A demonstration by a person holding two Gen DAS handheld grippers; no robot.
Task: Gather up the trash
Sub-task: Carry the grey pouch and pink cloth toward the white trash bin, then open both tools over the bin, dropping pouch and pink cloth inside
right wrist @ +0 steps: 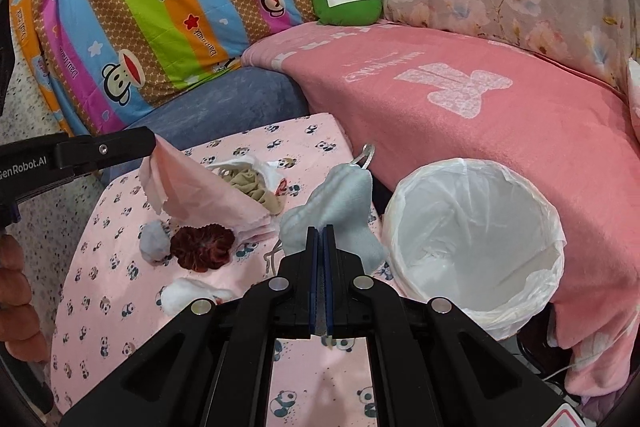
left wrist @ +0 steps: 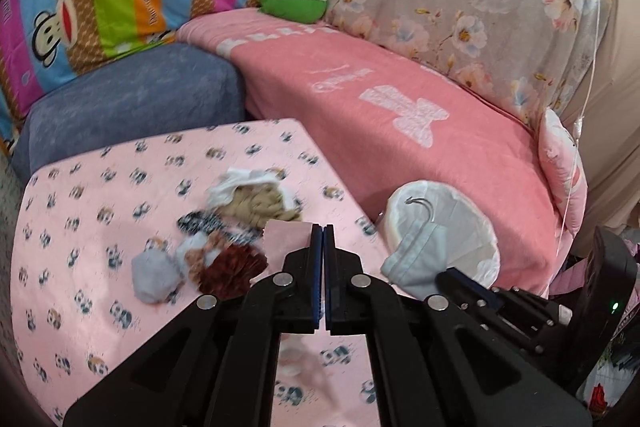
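Observation:
My left gripper [left wrist: 322, 227] is shut on a pink paper napkin [left wrist: 288, 235], held above the table; in the right wrist view the left gripper [right wrist: 149, 147] shows at the left with the napkin [right wrist: 200, 191] hanging from it. My right gripper [right wrist: 320, 229] is shut on a light grey face mask [right wrist: 334, 211], just left of the white-lined bin [right wrist: 476, 239]. From the left wrist view the mask [left wrist: 416, 259] hangs over the bin's [left wrist: 460, 211] near rim. A dark red crumpled piece [right wrist: 202, 247], a grey wad [right wrist: 154, 241], a white wad [right wrist: 188, 293] and a beige bundle [right wrist: 250, 183] lie on the table.
The table wears a pink panda-print cloth [right wrist: 100, 307]. Behind it stand a blue cushion [left wrist: 132, 103] and a sofa under a pink blanket [right wrist: 500, 107], with a green round pillow [right wrist: 346, 1] and a striped monkey quilt [right wrist: 160, 7]. A hand [right wrist: 16, 287] shows at the left edge.

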